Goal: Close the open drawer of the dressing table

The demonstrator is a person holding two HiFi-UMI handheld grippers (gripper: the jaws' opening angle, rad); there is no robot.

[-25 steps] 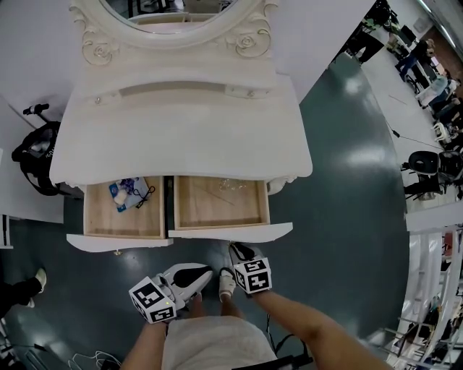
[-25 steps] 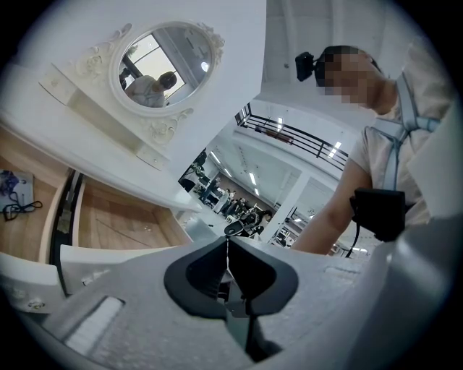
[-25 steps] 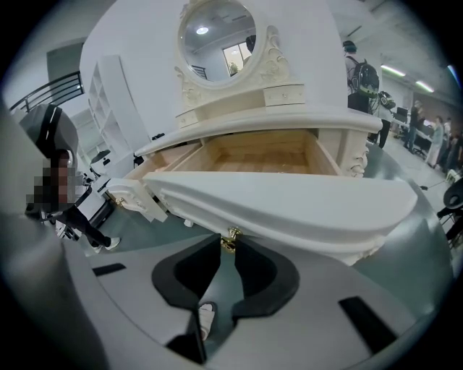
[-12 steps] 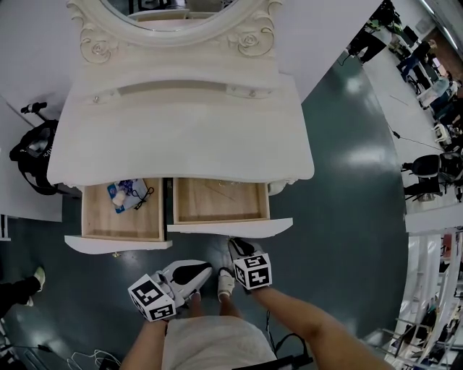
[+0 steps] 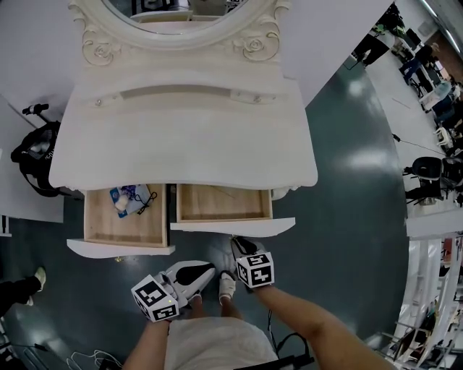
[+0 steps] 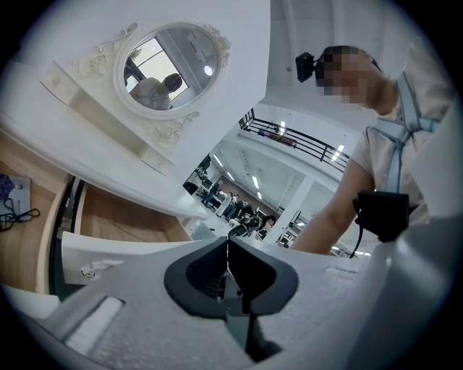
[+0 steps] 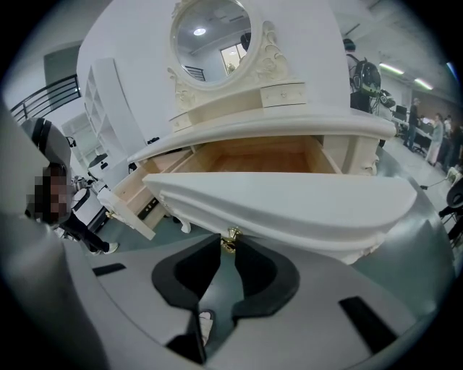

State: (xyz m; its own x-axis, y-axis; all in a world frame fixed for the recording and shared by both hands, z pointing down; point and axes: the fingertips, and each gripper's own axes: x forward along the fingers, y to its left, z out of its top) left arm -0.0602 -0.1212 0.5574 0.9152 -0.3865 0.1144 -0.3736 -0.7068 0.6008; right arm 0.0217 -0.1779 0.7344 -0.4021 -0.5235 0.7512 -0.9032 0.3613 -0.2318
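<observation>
The white dressing table [image 5: 181, 137] has two drawers pulled out. My right gripper [image 5: 234, 240] is at the front panel of the right drawer [image 5: 231, 225]. In the right gripper view its jaws [image 7: 230, 243] are closed round the small gold knob [image 7: 231, 235] under that panel [image 7: 304, 206]. The right drawer's wooden inside looks bare. The left drawer [image 5: 119, 248] stands further out and holds a blue packet [image 5: 123, 199] and a black cord. My left gripper [image 5: 211, 269] hangs low in front of the table, shut and empty [image 6: 228, 242], touching nothing.
An oval mirror [image 5: 181, 14] tops the table. A black object [image 5: 32, 162] stands on the floor at the table's left, and someone's shoe [image 5: 37, 277] is further forward. My own shoe [image 5: 226, 285] is under the grippers. Office chairs [image 5: 427, 162] stand far right.
The right drawer has slid partway into the table, so less of its wooden inside shows. My right gripper has followed it forward on the knob. The left drawer has not moved.
</observation>
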